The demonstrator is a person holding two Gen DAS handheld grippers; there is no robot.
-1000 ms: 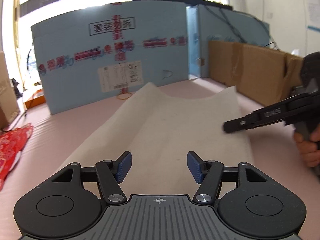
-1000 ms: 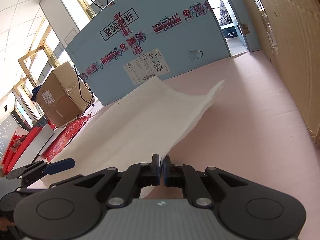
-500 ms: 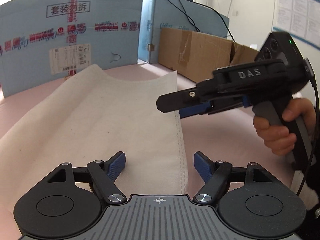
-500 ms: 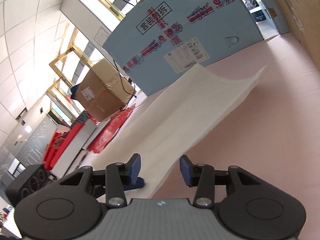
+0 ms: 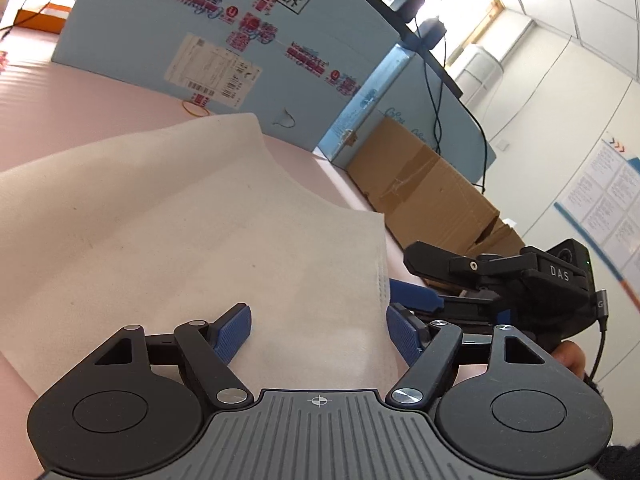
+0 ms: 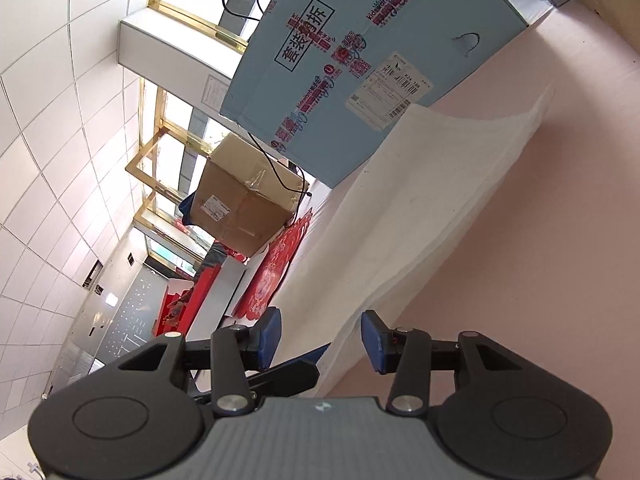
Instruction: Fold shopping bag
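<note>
Right gripper point(image 6: 320, 340) jaws have just been opening, bag edge between them, unpinched. Left gripper point(image 5: 318, 330) apart over the bag point(image 5: 180, 220), flat on the pink table point(image 5: 80, 96). Looks thin, limp; I'd pinch the near stitched edge.

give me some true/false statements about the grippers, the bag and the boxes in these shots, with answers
1. The left gripper has its jaws closed on the bag. False: its jaws stand open over the bag, pads clear of the fabric.
2. The bag lies spread on a pink table. True.
3. The right gripper has its jaws open, with the bag's edge between them. True; they have just been opening.
4. The blue box lies on top of the bag. False: it stands upright behind the bag.
5. A brown box sits to the right of the bag in the left wrist view. True.
</note>
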